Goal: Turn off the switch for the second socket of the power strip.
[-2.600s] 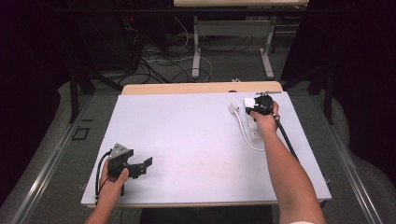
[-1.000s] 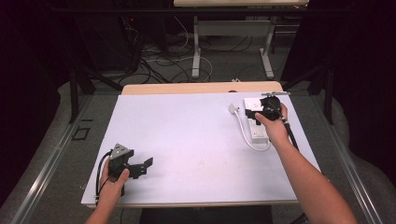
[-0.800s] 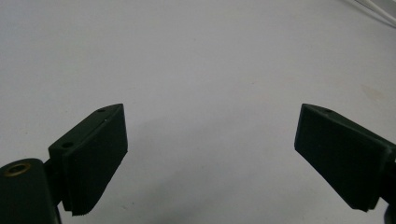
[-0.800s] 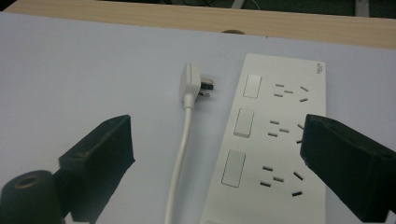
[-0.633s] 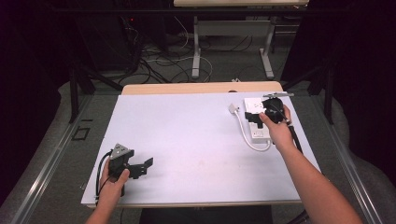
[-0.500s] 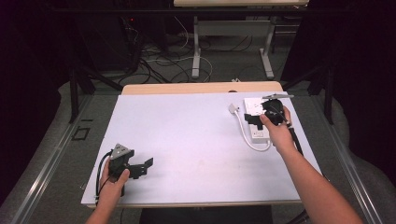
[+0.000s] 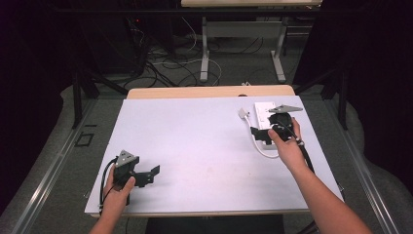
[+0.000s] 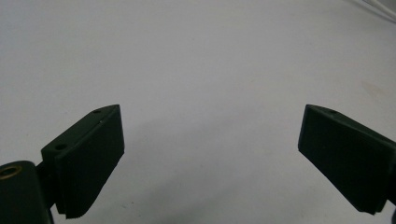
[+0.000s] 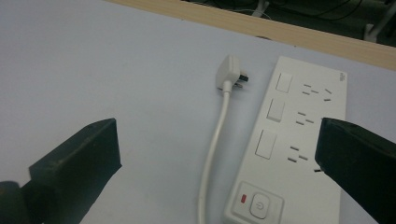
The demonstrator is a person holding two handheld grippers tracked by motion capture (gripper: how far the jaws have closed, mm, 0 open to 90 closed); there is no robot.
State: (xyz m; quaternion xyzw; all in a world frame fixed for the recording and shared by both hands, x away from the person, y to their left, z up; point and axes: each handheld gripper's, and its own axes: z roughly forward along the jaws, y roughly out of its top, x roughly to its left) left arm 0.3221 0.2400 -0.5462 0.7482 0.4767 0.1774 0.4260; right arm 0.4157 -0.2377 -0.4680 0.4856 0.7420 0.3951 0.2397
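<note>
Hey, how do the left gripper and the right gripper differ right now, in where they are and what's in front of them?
The left gripper sits at the table's near left corner; the right gripper is at the far right. The left gripper faces bare tabletop, while the right gripper faces a white power strip and its plug. Both have their jaws wide apart and hold nothing.

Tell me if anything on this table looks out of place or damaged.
Nothing stands out. The white power strip lies flat and looks intact, with its plug lying loose on the table beside it. Both the left gripper and right gripper are open.
</note>
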